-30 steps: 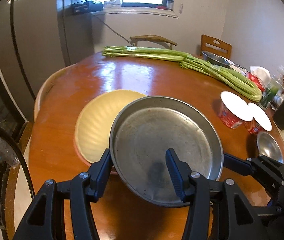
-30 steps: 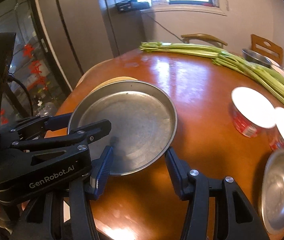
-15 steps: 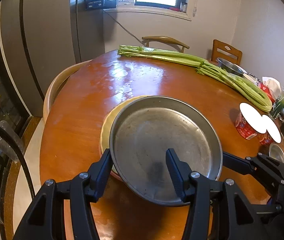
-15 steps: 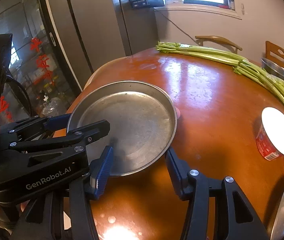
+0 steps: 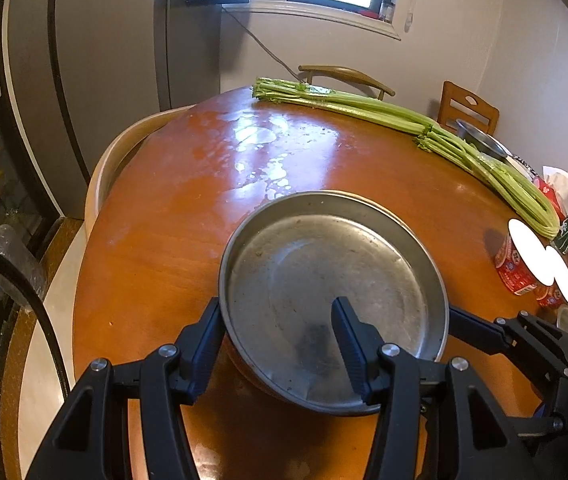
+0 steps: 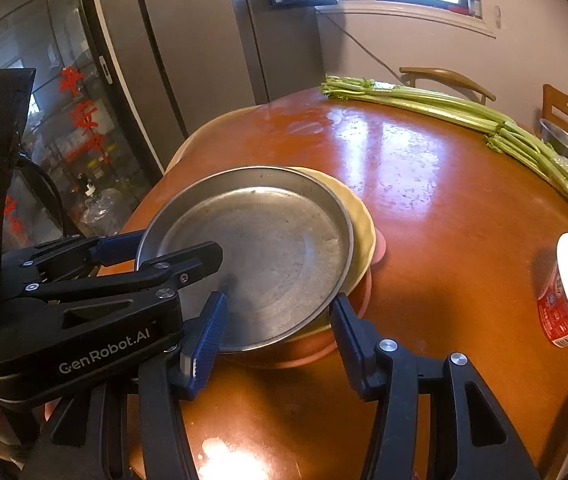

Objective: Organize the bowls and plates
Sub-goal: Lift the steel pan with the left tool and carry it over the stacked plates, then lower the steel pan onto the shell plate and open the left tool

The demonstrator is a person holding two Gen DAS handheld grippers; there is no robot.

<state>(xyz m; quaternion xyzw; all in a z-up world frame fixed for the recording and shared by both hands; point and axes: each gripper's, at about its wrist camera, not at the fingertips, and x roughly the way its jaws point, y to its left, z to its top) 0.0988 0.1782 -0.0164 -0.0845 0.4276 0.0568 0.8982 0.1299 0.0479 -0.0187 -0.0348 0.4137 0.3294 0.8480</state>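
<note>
At the far left, red cut-paper characters are hanging on the glass cabinet door [image 6: 80,120], too broken up by reflections to read. Next to it, the left gripper [image 5: 276,312] is showing the white lettering [image 6: 104,356] "GenRobot.AI" on its black body in the right wrist view. Its jaws are standing narrowly apart and straddling the rim of the metal pan [image 5: 324,256], one blue-padded finger outside the wall and one over the pan's floor, gripping it.

The pan is round, so it has no long axis. It is facing open side up, roughly level, and sitting over the near left part of the wooden table [image 5: 172,208]. It is covering most of a yellow plate [image 6: 360,220], which is lying on a pink plate [image 6: 380,246]. I cannot tell whether the pan is touching the yellow plate.

The right gripper [image 6: 278,304] is holding the pan's near right rim the same way, jaws partly closed, one finger inside and one outside.

Farther right, celery stalks [image 5: 384,110] are lying along the table's far edge, and a red cup [image 6: 556,312] with a white lid is carrying print too small to read.
</note>
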